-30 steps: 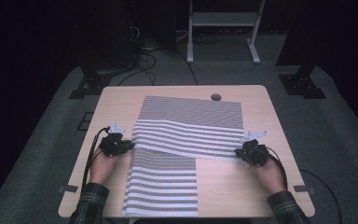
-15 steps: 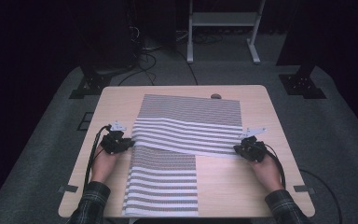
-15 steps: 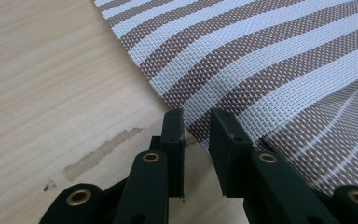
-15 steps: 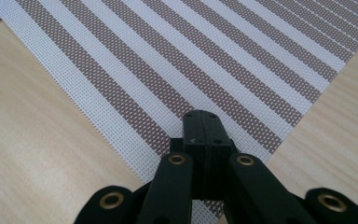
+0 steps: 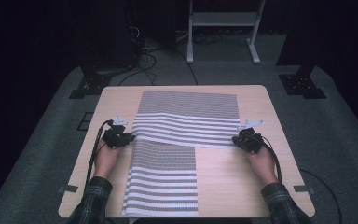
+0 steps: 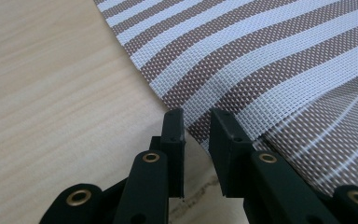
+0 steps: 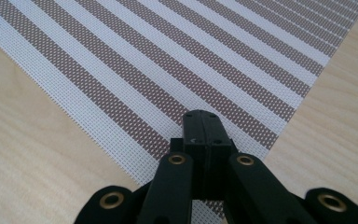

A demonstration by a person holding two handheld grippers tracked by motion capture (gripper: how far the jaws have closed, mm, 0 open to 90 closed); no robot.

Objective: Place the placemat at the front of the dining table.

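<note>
One striped woven mat [image 5: 186,126], one wooden table [image 5: 270,186], two tongs, left [image 5: 129,137] and right [image 5: 236,139].

The table [image 5: 270,116] is evenly lit, its surroundings dark; gripper views are sharp.

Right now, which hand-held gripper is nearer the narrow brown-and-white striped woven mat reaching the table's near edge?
Left. The left hand-held gripper sits right beside the narrow mat's left edge; the right hand-held gripper is apart from its right edge, across bare wooden table.
</note>
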